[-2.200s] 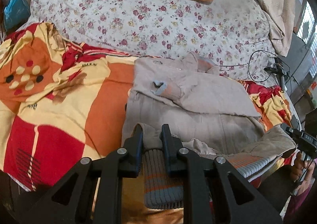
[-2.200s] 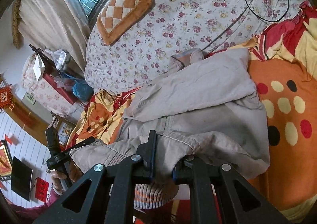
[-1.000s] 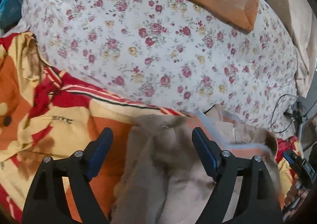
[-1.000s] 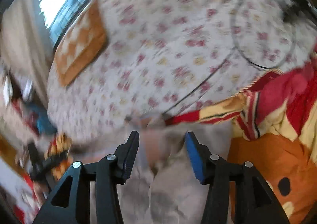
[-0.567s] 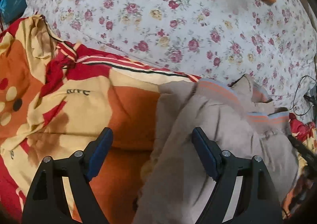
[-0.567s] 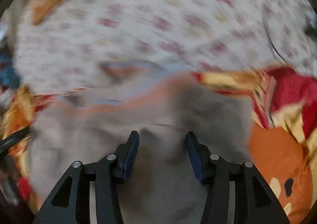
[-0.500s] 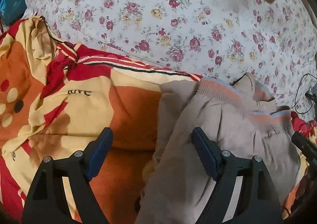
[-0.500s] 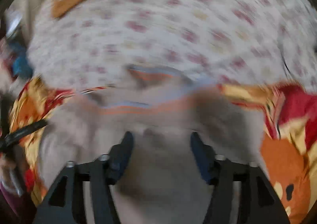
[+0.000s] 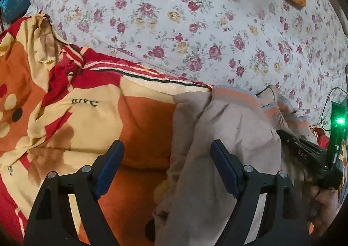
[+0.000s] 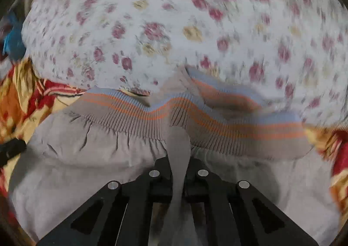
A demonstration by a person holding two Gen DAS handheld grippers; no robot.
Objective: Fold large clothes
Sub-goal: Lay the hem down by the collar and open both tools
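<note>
Beige jacket point(image 10: 108, 170) with striped ribbed hem, folded on the orange-and-red blanket point(image 9: 141, 128) at lower centre below the floral quilt point(image 9: 195, 28); right hand-held gripper point(image 10: 178, 172), jaws just closed, pinches a jacket fold, while left hand-held gripper point(image 9: 167, 165) stands wide, holding nothing.

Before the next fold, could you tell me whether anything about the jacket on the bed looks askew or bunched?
Yes. The jacket lies rumpled: its striped ribbed hem runs wavy rather than straight. The right gripper, whose jaws have just been closing, pinches a ridge of cloth. The left gripper stands open over the jacket's edge and the blanket.
</note>
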